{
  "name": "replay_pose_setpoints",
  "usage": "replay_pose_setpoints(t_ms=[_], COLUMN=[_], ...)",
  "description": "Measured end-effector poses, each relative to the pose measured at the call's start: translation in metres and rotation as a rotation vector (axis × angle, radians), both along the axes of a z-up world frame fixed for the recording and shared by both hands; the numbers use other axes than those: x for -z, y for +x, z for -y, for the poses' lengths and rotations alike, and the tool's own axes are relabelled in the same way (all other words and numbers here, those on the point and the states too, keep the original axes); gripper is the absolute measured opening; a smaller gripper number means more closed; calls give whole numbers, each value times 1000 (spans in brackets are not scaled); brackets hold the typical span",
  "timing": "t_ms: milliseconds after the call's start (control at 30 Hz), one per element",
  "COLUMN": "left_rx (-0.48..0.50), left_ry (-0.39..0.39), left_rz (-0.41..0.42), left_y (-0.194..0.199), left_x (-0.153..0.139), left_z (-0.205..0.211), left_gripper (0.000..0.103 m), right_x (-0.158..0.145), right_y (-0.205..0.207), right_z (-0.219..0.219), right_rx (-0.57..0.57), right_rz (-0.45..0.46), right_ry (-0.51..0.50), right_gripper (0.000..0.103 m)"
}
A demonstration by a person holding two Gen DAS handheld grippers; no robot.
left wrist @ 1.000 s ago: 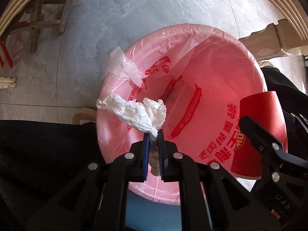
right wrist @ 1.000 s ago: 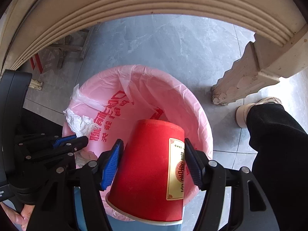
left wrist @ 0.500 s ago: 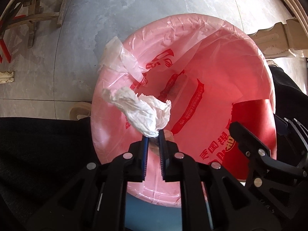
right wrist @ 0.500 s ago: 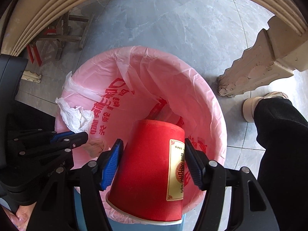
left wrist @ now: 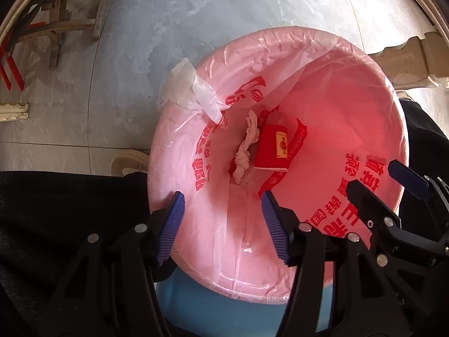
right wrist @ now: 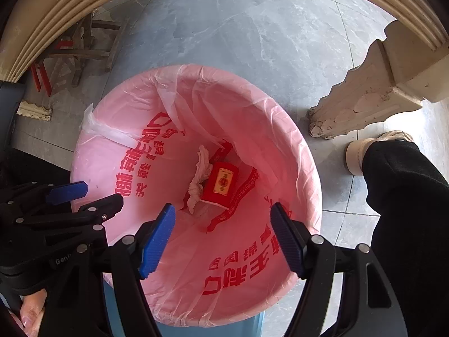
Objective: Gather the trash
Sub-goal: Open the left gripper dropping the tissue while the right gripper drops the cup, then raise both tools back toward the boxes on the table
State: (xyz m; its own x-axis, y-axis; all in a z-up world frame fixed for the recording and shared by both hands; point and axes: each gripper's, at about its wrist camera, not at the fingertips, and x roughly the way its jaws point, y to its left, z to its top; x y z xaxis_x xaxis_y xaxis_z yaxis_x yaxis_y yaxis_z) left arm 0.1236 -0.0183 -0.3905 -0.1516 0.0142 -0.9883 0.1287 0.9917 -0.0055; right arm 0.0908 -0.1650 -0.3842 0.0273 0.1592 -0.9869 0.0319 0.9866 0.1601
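Over the bin's near rim, the left gripper (left wrist: 223, 221) hangs with fingers spread wide, nothing between them. Down at the bottom of the pink bag (left wrist: 350, 106), the crumpled tissue (left wrist: 247, 148) lies touching the left side of the red cup (left wrist: 271, 150), which is on its side. Right gripper (right wrist: 221, 241) hovers just beside, fingers wide too, gripping nothing. Plenty of open room inside the rim; grey floor (right wrist: 252, 28) all round, table leg (right wrist: 364, 98) off to the right.
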Motion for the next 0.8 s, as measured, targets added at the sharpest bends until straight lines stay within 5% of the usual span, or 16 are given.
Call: replay_pose_setpoints(t_ms=[533,800], left_rx=[13,58], left_ry=[6,18], left_rz=[66,269], left_y=[-4,-17], left_x=[-20,-109], left_z=[-4,-15], left_gripper=[58,67], right_x=[-22,-100], right_y=[-3,-23], right_z=[-5,-10], right_rx=[-15,-58], right_rz=[46,170], right_ry=[-13,32], right_gripper=[69,69])
